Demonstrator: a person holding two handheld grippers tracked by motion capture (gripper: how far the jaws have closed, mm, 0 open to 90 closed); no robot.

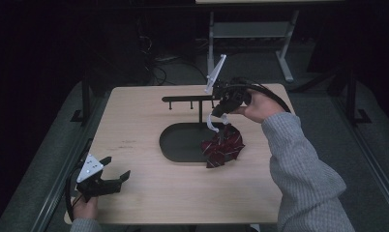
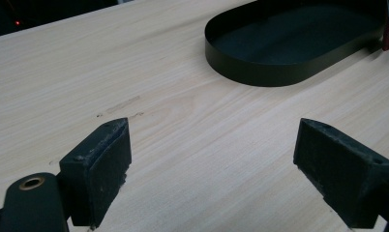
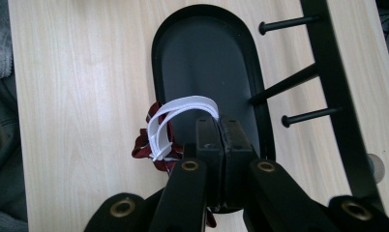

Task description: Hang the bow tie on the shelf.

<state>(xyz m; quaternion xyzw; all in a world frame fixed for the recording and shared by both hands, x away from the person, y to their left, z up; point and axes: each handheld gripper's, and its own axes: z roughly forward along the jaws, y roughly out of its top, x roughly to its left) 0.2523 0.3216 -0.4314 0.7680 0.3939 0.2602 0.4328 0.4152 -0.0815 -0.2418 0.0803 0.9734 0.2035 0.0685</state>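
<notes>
Dark workshop surroundings frame a pale wooden table (image 1: pixel 134 130), where a person in a grey knitted sleeve (image 1: pixel 299 164) works with a pair of hand-held tongs. Raised over the far side of the table, the right gripper (image 1: pixel 220 112) has its jaws pressed fully together on the white elastic loop (image 3: pixel 183 113) of a dark red patterned cloth item (image 1: pixel 223 147), possibly a face mask. From the pinch the loop curls out to one side of the jaw tips, and the cloth hangs crumpled just below them, its lower folds resting on the near right rim of a black oval tray (image 1: pixel 183 140). Directly under this gripper lies the tray's floor; just beside and behind the gripper stands a black peg rack (image 1: pixel 190 99), its short pegs sticking out level from a bar. Well apart, at the near left corner of the table, the left gripper (image 1: pixel 119 169) rests low over the wood with its jaws spread wide and nothing between them. Ahead of its pads lies bare wood grain, then the tray's curved black wall, with a sliver of red cloth at the edge.
</notes>
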